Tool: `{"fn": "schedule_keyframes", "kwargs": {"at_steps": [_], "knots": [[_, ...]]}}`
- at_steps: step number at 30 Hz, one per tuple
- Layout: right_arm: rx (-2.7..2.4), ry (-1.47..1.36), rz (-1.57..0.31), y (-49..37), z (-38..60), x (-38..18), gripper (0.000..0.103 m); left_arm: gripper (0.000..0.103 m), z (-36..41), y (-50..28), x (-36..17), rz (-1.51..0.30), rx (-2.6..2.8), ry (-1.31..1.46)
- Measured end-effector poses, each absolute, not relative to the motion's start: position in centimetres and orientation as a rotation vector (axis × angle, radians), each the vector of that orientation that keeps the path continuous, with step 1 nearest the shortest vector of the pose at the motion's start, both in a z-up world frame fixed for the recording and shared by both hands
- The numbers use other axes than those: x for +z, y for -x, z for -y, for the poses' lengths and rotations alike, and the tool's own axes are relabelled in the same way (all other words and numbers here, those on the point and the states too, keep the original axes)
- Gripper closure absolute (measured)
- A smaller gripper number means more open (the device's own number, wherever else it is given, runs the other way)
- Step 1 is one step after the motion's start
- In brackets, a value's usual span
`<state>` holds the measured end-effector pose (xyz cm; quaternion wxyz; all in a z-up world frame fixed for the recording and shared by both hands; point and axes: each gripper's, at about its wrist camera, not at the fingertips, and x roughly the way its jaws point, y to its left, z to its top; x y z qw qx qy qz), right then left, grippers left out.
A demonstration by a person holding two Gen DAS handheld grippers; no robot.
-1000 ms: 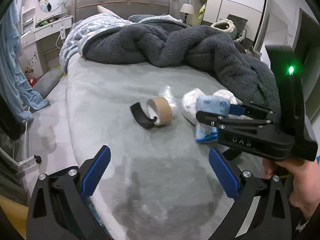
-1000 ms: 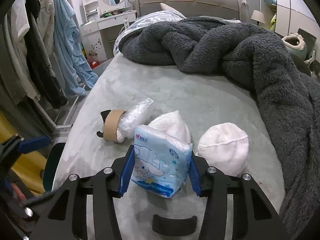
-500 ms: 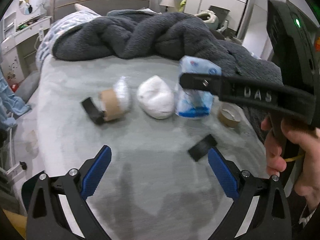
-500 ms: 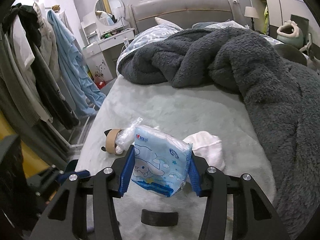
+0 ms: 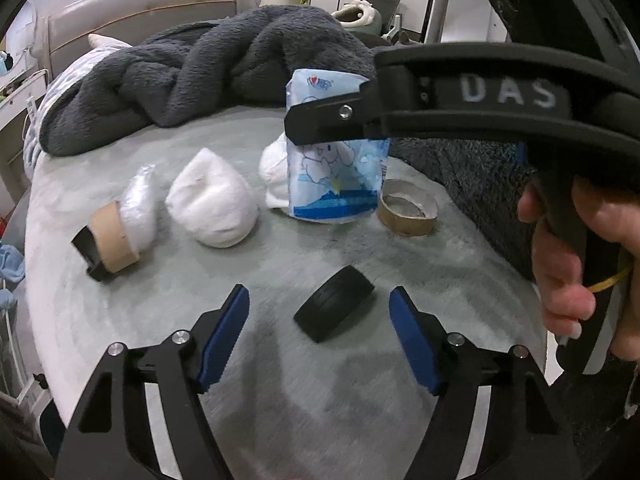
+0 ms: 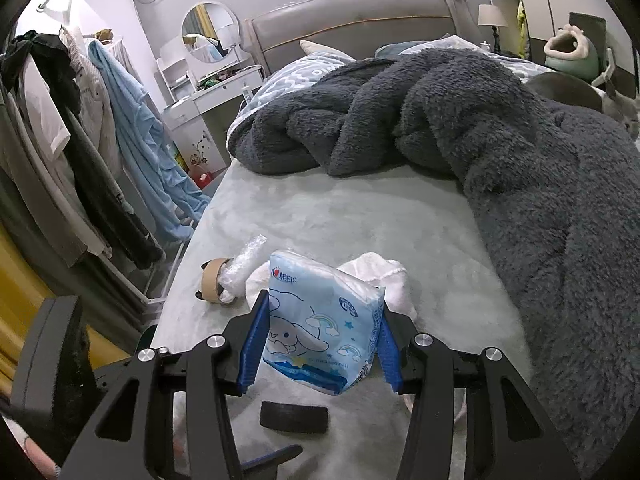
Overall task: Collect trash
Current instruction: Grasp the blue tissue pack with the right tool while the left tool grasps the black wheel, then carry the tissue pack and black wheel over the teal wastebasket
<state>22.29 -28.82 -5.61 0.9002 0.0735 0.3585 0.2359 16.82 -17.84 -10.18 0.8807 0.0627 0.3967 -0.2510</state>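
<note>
Meanwhile the right claw (image 6: 318, 350) stays clenched on the pale blue cartoon-printed tissue pack (image 6: 320, 332), lifted above the grey bed (image 5: 320, 400), as the empty left claw (image 5: 318, 336) is closing around the curved black plastic piece (image 5: 334, 308) at twelve o'clock, which it must straddle squarely before pinching.

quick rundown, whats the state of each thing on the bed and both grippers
right gripper: shut on the tissue pack
tissue pack: held up off the bed
left gripper: jaws closing around the black piece, not touching
black piece: lying flat
empty tape ring: lying flat
tape roll: on its side, plastic wrap stuffed in
white wad: crumpled
grey blanket: bunched up
</note>
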Motion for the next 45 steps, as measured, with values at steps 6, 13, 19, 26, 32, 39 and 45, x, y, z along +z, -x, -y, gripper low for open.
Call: {"fn": "schedule_keyframes", "kwargs": {"at_steps": [6,13,19,26,32,39,45], "knots": [[0.48,-0.157,-0.744,-22.1,29.4,-5.7,0.054,0.044,18.6,-17.8,-11.1,-0.852,-0.534,-0.128],[0.476,-0.159,-0.746,-22.1,29.9,-5.8,0.054,0.058,18.6,-18.1,-11.4,-0.871,-0.549,-0.117],[0.48,-0.155,-0.746,-22.2,29.3,-5.5,0.054,0.066,18.5,-17.9,-11.0,-0.868,-0.564,-0.104],[0.49,-0.141,-0.746,-22.2,27.5,-4.9,0.054,0.066,17.0,-17.2,-9.8,-0.86,-0.539,-0.07],[0.497,-0.12,-0.749,-22.0,26.0,-4.7,0.054,0.066,14.8,-17.3,-8.8,-0.849,-0.482,-0.042],[0.52,-0.119,-0.747,-22.0,23.6,-3.7,0.054,0.066,10.7,-17.4,-7.9,-0.838,-0.388,-0.003],[0.544,-0.112,-0.755,-21.8,21.2,-3.4,0.054,0.066,6.6,-16.8,-7.3,-0.835,-0.311,0.043]]}}
